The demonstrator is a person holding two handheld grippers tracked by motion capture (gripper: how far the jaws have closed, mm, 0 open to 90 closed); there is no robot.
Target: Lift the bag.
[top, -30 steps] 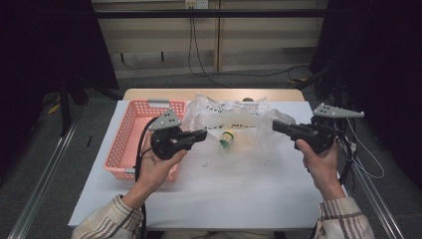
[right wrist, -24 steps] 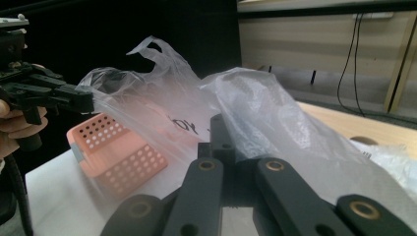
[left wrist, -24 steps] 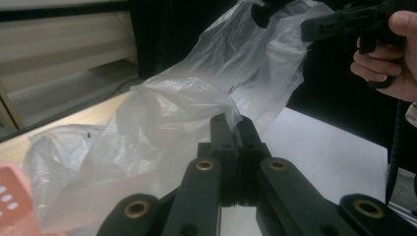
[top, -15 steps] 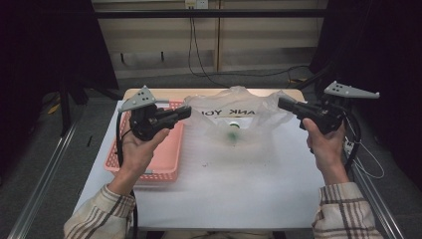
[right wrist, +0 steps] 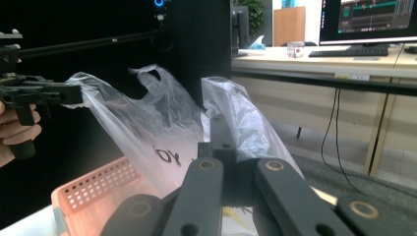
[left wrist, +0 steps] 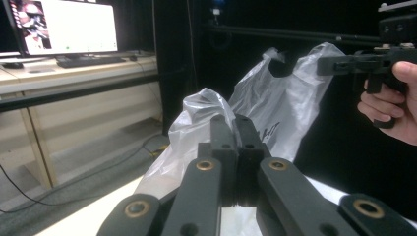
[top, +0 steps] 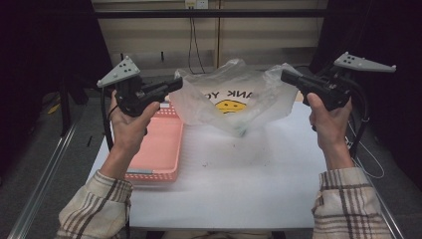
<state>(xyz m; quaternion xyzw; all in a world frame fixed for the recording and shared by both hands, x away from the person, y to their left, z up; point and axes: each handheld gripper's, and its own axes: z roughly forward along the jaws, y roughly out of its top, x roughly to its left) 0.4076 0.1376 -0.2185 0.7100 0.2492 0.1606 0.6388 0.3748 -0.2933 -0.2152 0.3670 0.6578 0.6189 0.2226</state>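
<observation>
both grippers, left [top: 174,83] and right [top: 284,75], clamped on the bag [top: 234,102], something greenish inside; pink basket [top: 159,144] beside.

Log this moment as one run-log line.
left hand-held gripper: shut on plastic bag | right hand-held gripper: shut on plastic bag | bag: stretched between them above table

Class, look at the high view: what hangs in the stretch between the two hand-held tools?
A clear plastic bag with a yellow smiley face hangs between the left tool and the right tool, each shut on a handle, in the high view.
</observation>
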